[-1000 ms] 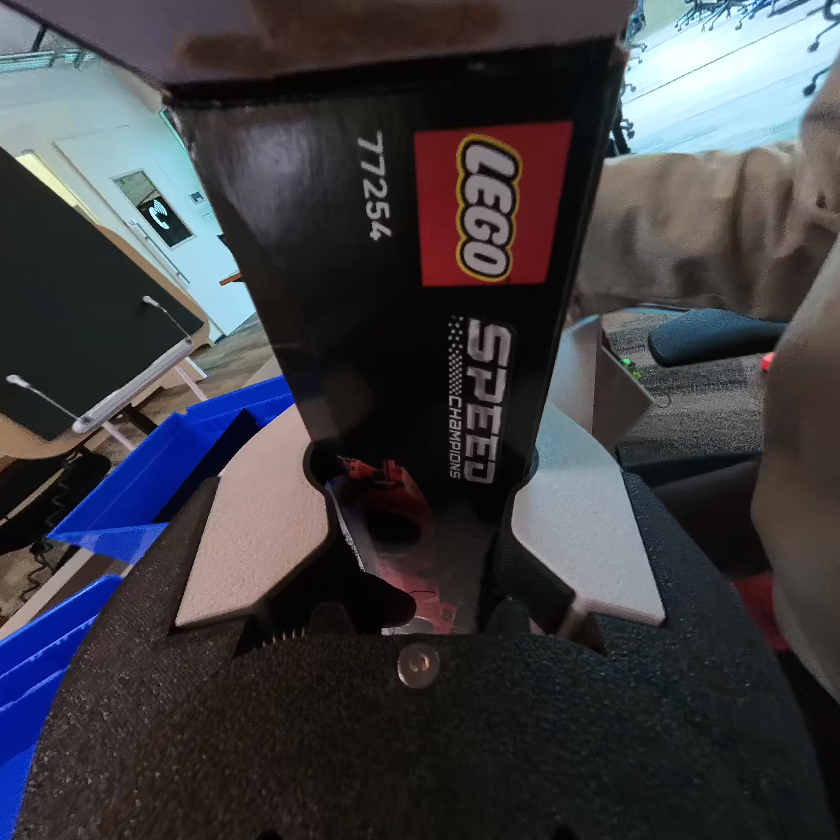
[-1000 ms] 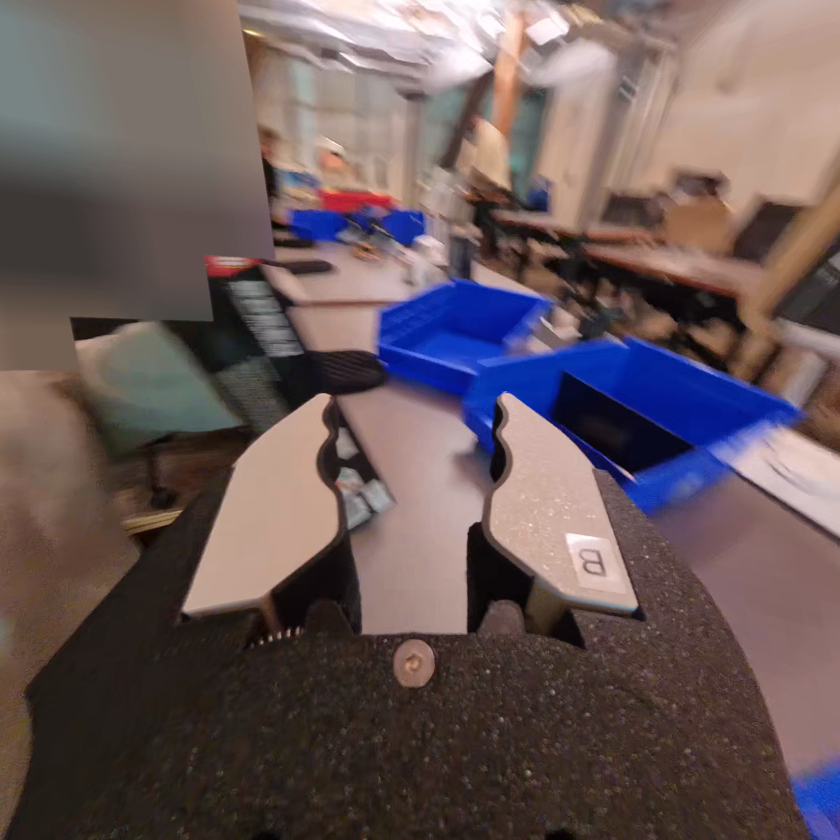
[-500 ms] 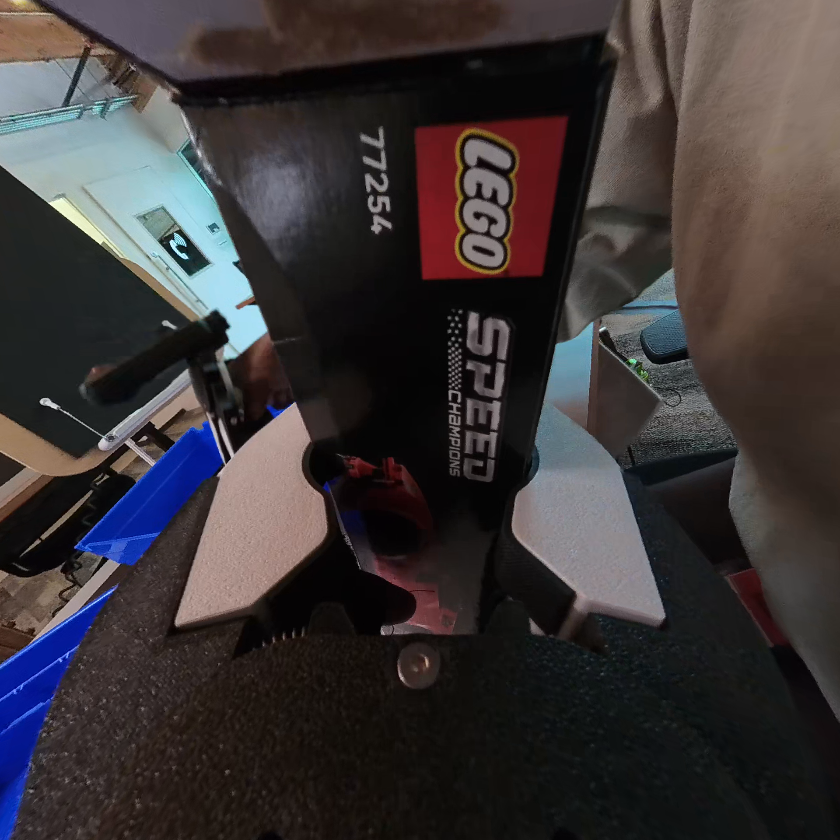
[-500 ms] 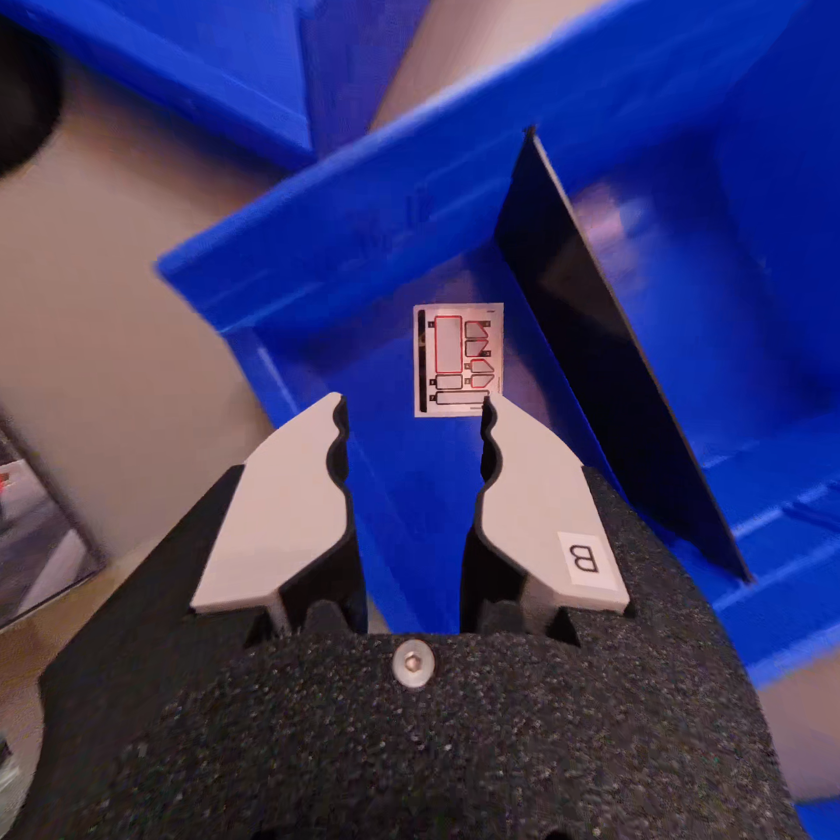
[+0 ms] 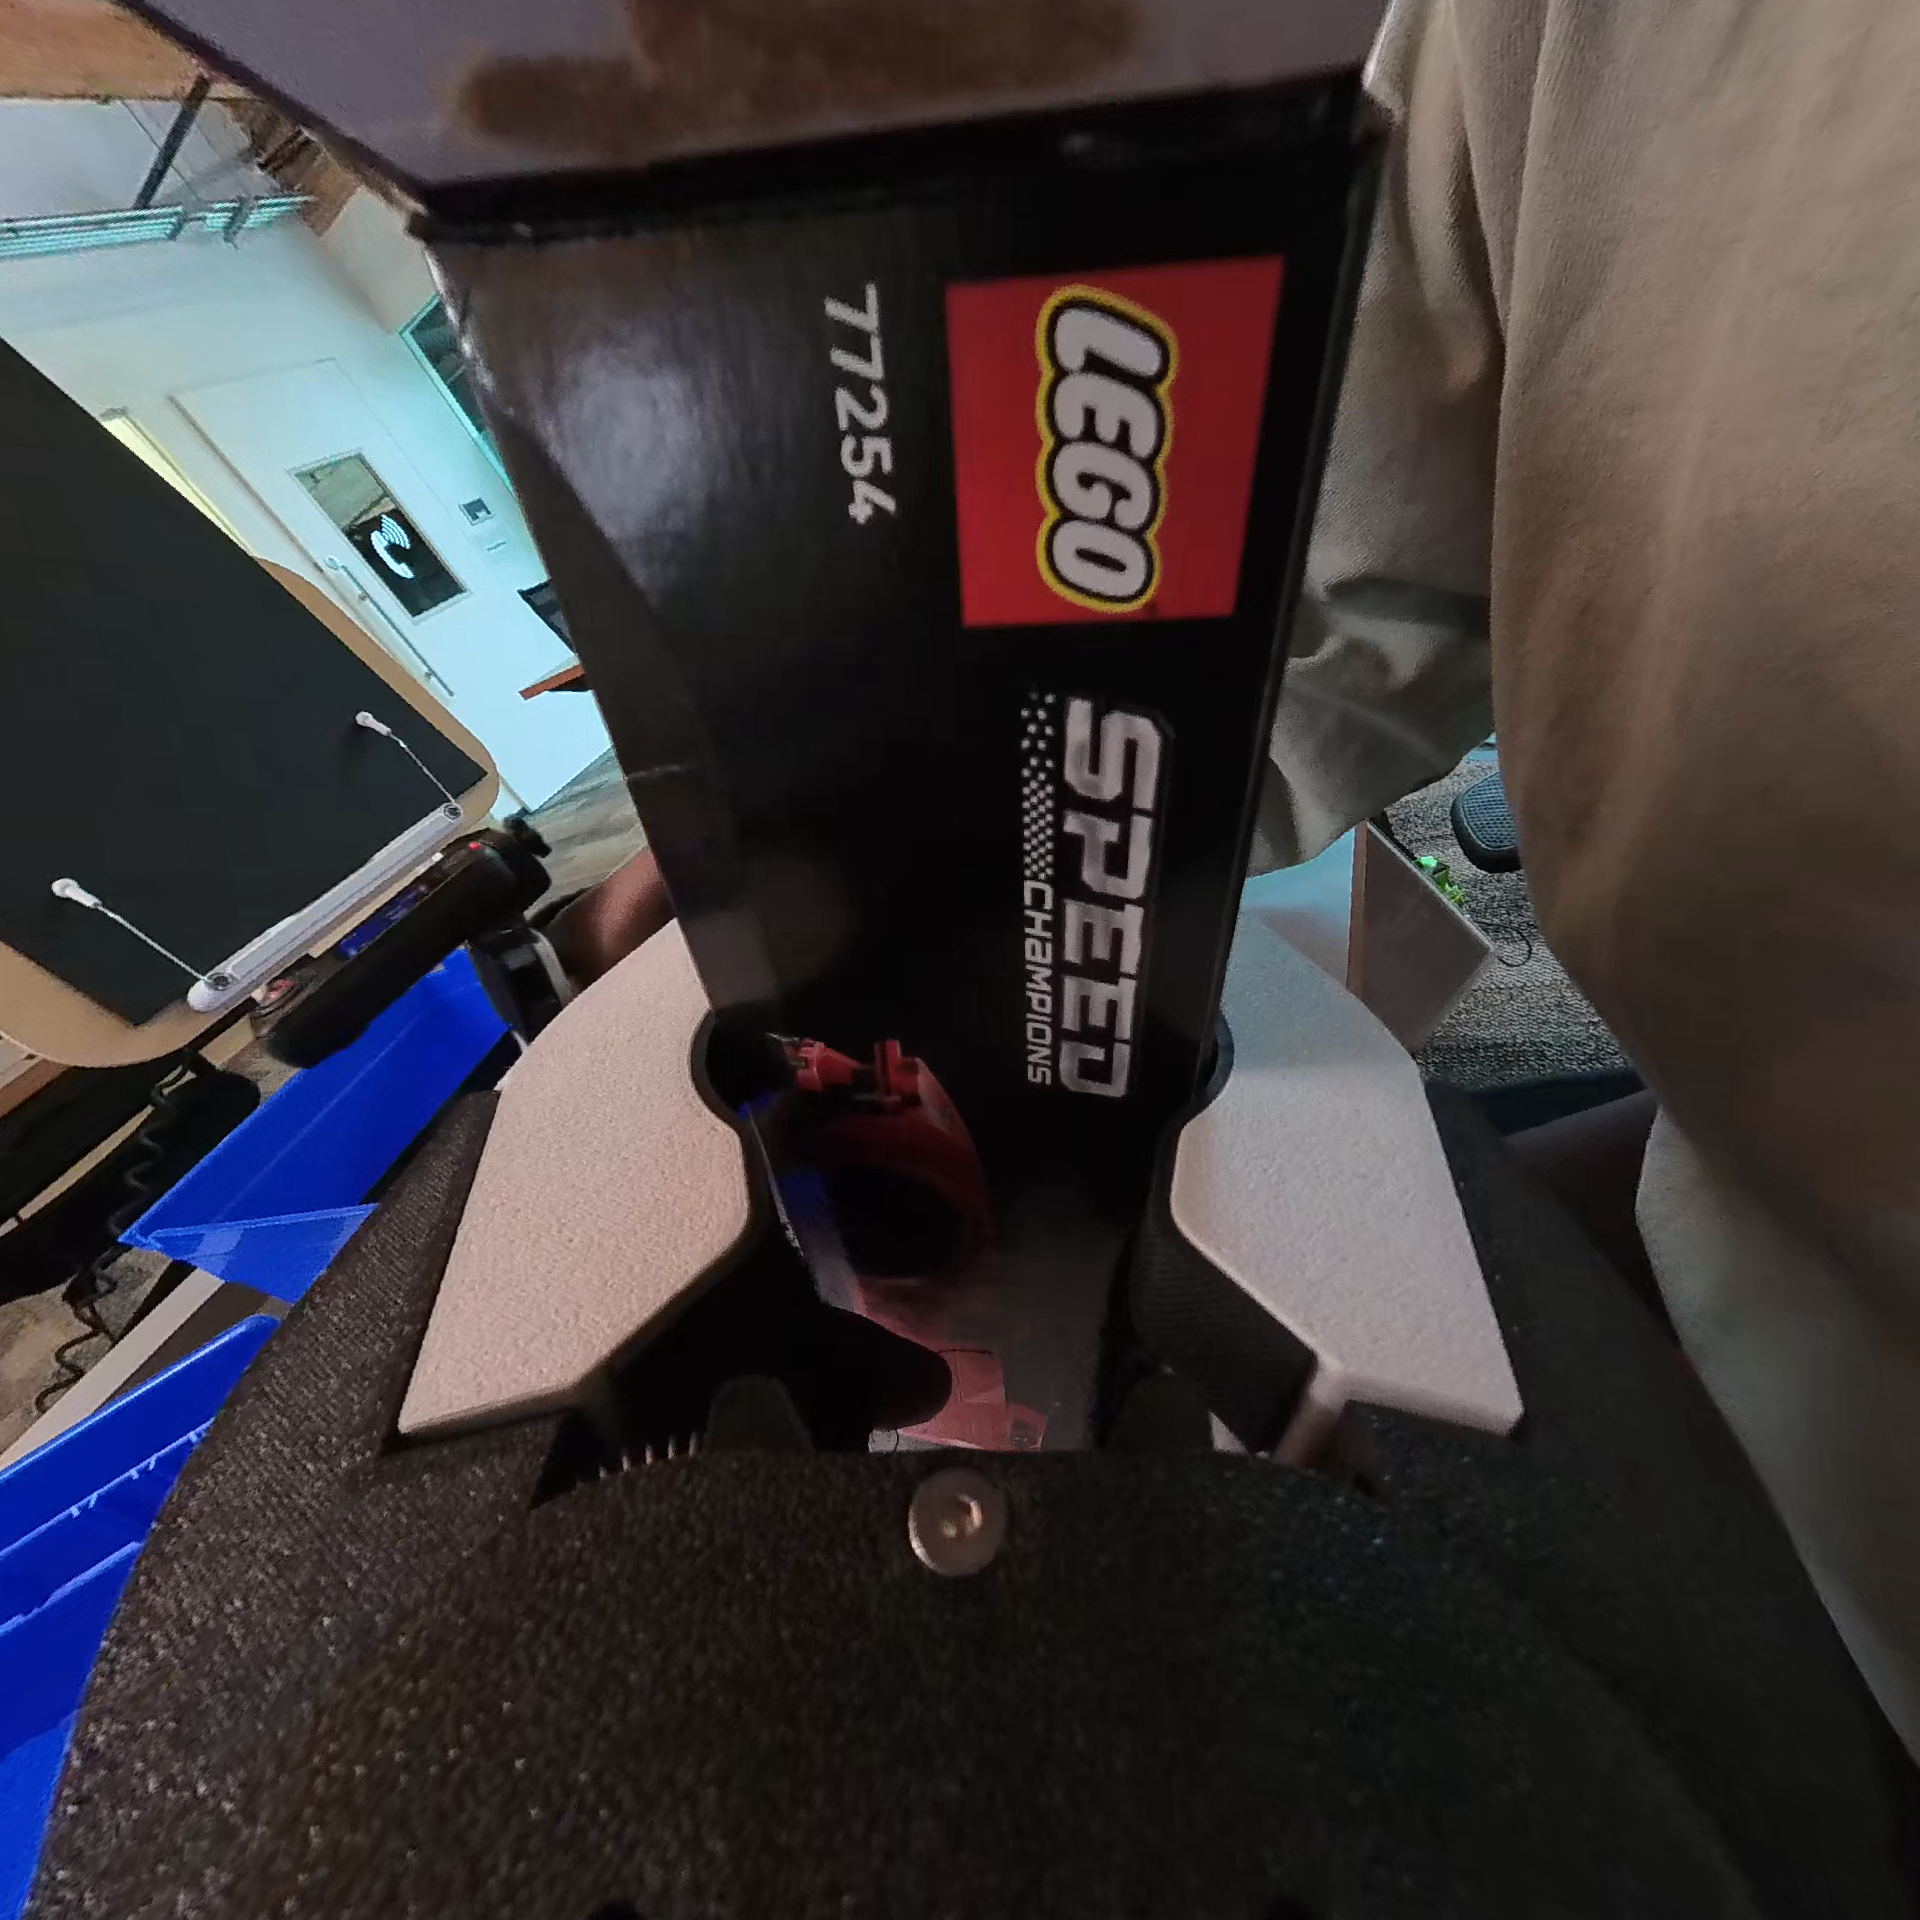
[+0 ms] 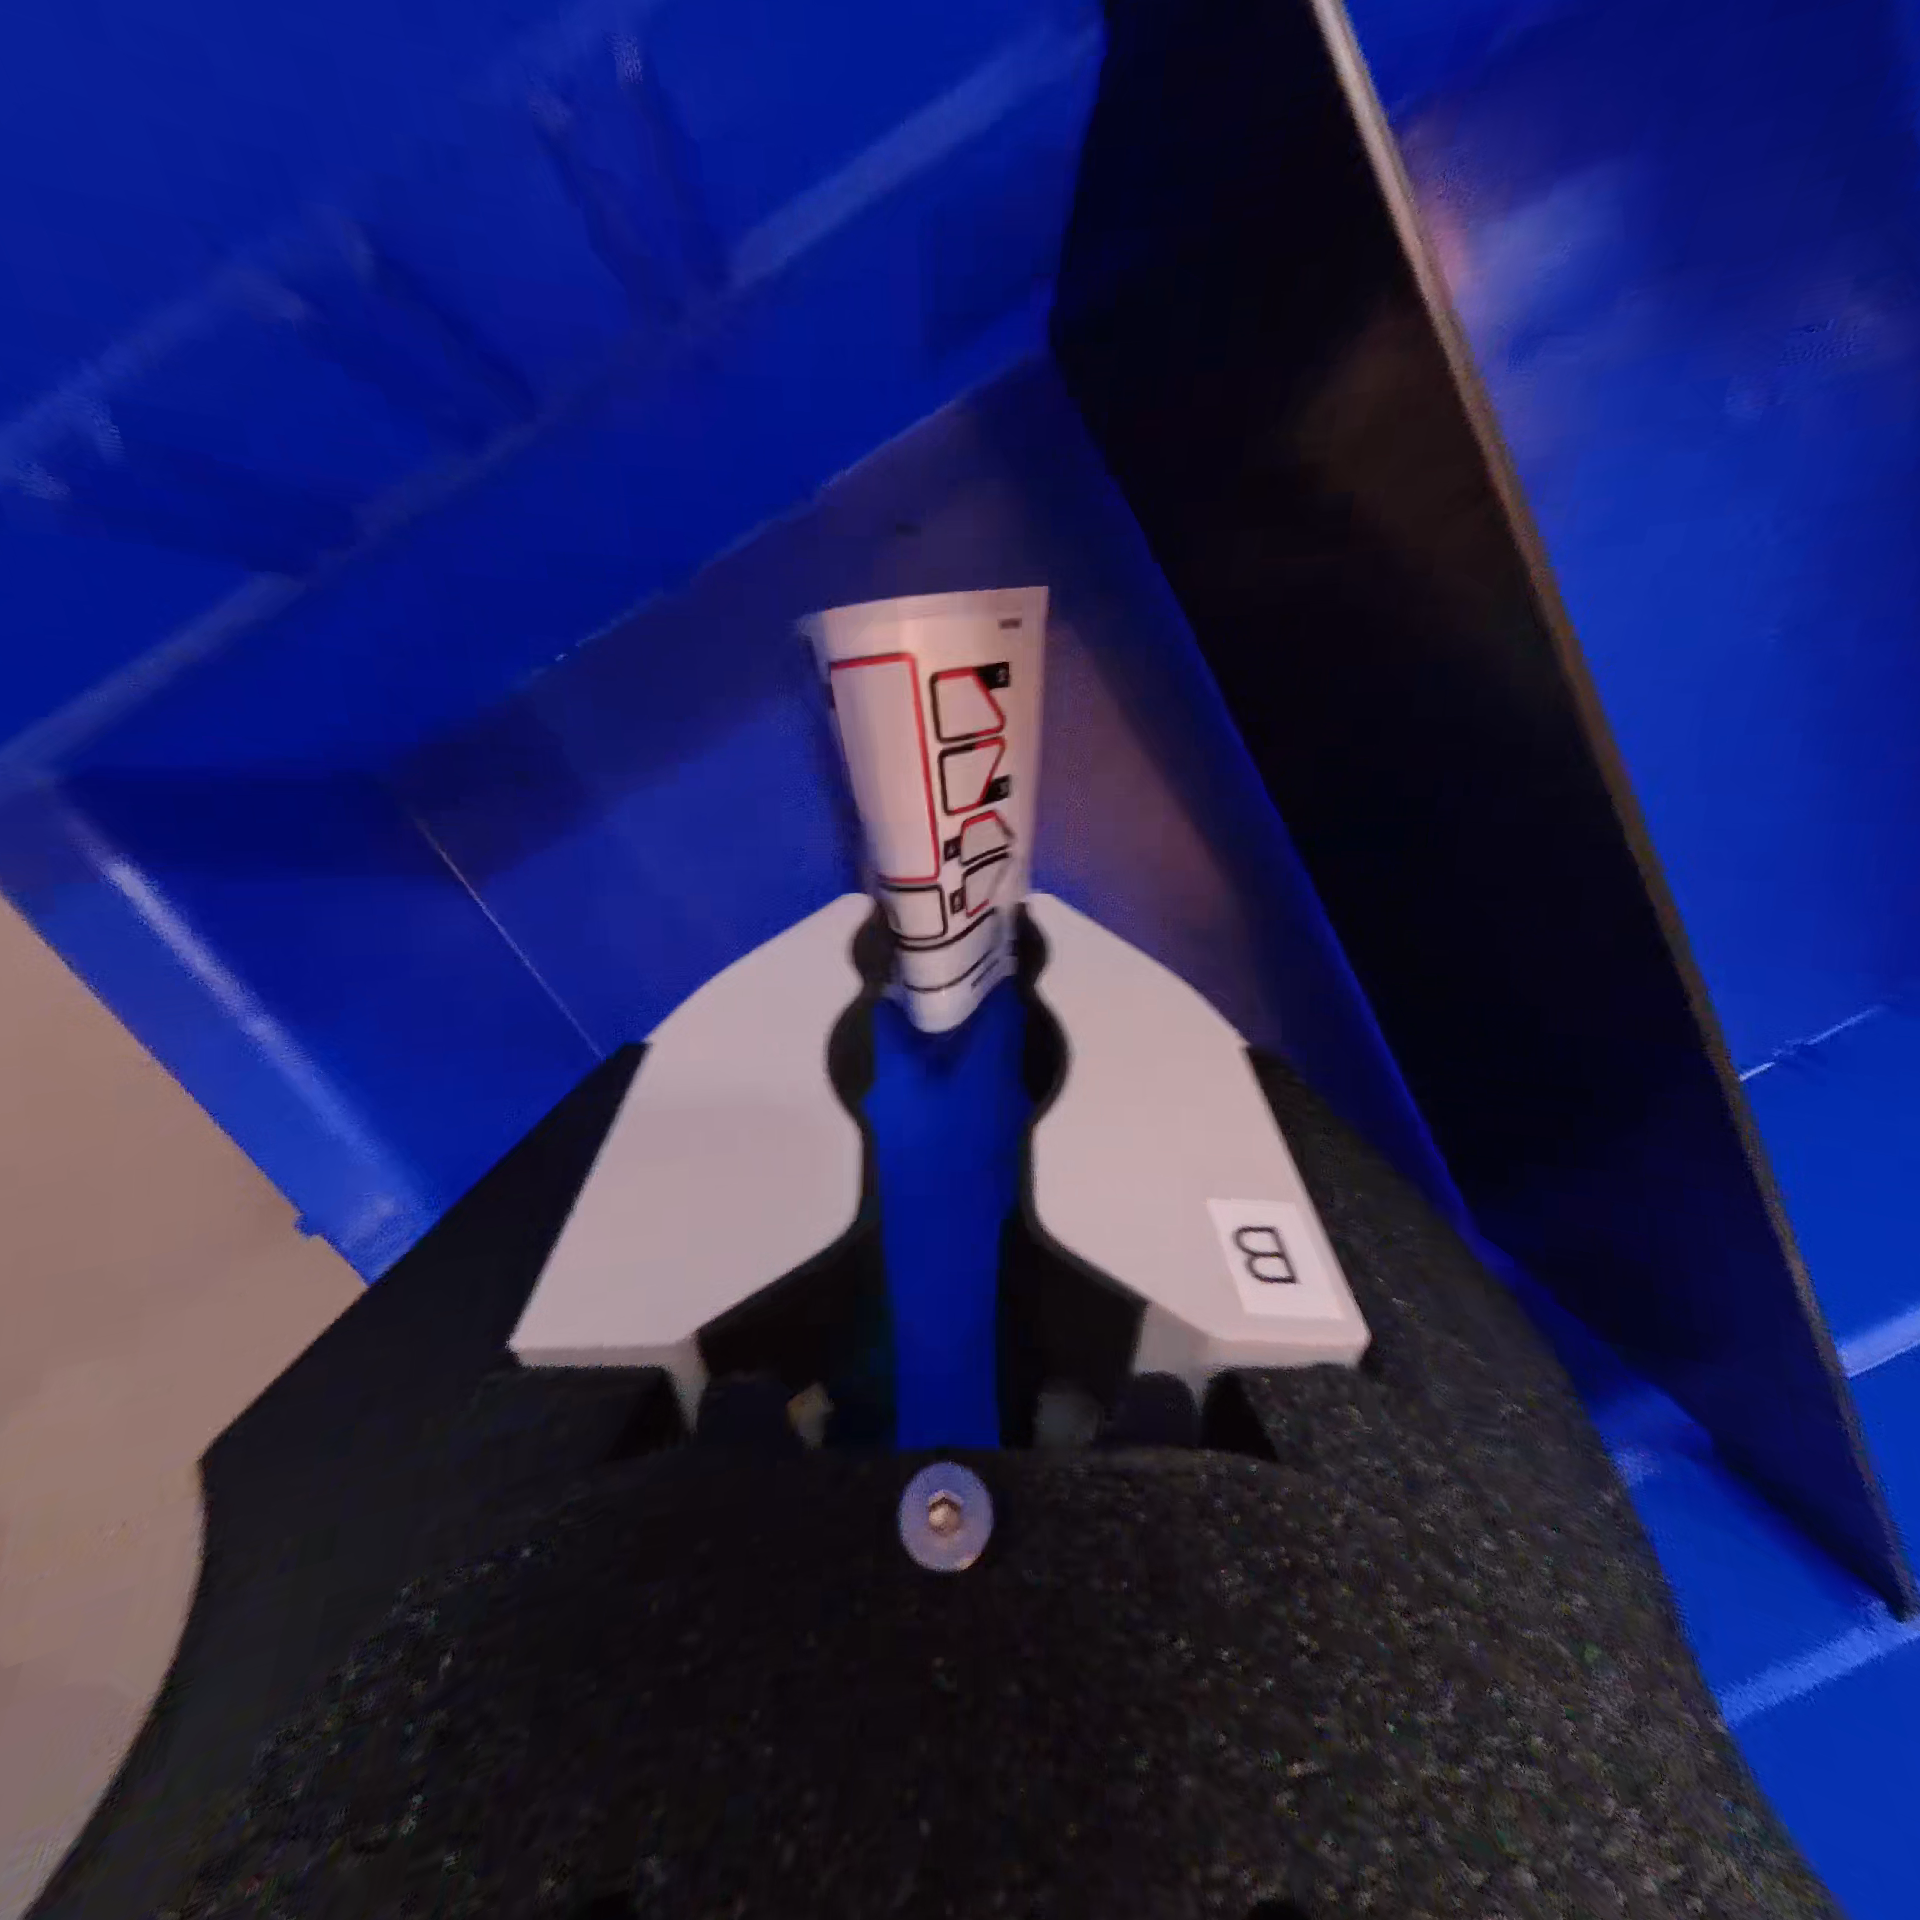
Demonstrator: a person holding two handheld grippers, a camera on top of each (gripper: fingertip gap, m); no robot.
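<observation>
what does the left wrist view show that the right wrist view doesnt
Only the left wrist view shows the left gripper shut on a black toy box, a person's beige sleeve, a dark board and a white wall behind.

Only the right wrist view shows the right gripper, its fingers closed on a curled white sticker sheet inside a blue bin, beside a black divider.

Both show blue bins; the left view has some at its lower left.
</observation>
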